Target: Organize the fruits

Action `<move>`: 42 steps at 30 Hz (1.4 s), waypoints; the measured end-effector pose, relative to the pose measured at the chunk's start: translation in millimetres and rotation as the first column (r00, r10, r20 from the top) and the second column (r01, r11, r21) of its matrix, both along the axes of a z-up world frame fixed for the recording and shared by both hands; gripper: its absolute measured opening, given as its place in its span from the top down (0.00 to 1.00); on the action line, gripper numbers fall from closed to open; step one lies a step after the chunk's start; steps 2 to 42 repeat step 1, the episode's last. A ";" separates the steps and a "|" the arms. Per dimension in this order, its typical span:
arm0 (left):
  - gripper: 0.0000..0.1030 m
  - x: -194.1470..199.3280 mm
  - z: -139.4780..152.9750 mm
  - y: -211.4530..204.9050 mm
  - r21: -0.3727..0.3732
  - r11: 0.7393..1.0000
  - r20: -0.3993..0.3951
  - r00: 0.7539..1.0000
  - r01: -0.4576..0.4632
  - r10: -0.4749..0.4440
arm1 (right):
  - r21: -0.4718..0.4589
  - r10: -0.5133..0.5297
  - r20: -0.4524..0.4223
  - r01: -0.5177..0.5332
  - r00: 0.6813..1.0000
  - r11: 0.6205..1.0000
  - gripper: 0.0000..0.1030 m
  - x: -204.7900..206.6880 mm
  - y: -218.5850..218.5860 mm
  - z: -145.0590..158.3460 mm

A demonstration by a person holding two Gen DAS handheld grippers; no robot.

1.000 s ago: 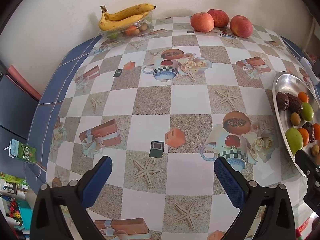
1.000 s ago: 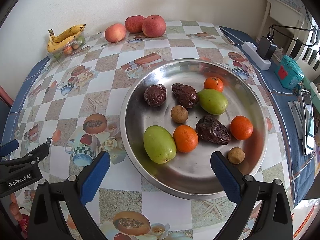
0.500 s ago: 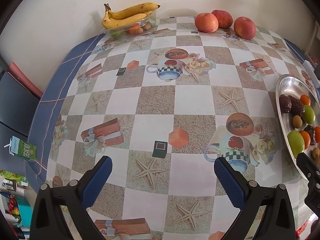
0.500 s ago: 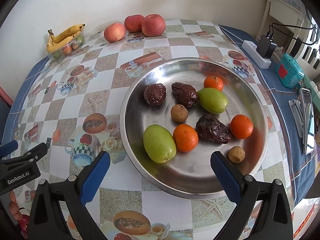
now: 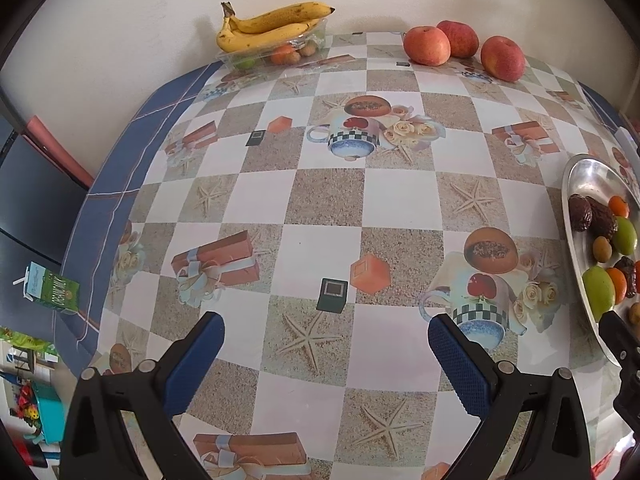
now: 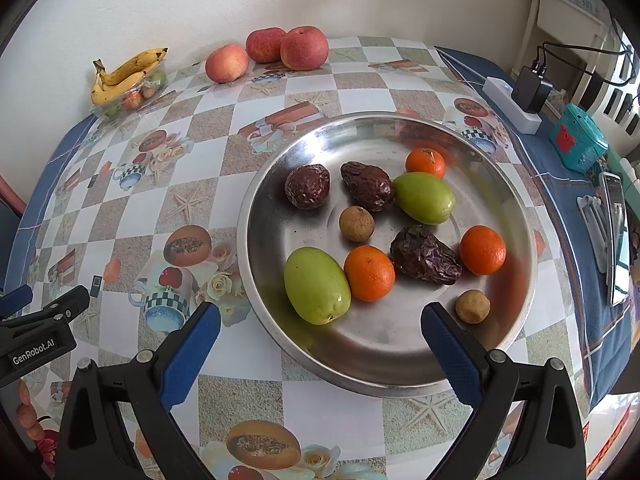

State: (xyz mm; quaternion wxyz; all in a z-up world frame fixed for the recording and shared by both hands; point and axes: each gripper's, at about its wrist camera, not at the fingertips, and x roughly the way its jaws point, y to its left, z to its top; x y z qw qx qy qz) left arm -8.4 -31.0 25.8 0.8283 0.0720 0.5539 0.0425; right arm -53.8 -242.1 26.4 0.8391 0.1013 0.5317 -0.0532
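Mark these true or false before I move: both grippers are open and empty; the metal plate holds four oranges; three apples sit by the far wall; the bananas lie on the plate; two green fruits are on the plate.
1. Both grippers open and empty: true. The left gripper and the right gripper hold nothing.
2. Four oranges on the metal plate: false. Three.
3. Three apples by the far wall: true.
4. Bananas on the plate: false. They rest on a clear tray at the table's far corner.
5. Two green fruits on the plate: true.
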 end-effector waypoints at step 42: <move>0.00 0.3 -0.3 -0.1 0.000 1.000 -0.002 1.000 -0.001 0.001 | 0.000 0.001 0.000 -0.001 1.000 1.000 0.02 0.0 -0.1 -0.1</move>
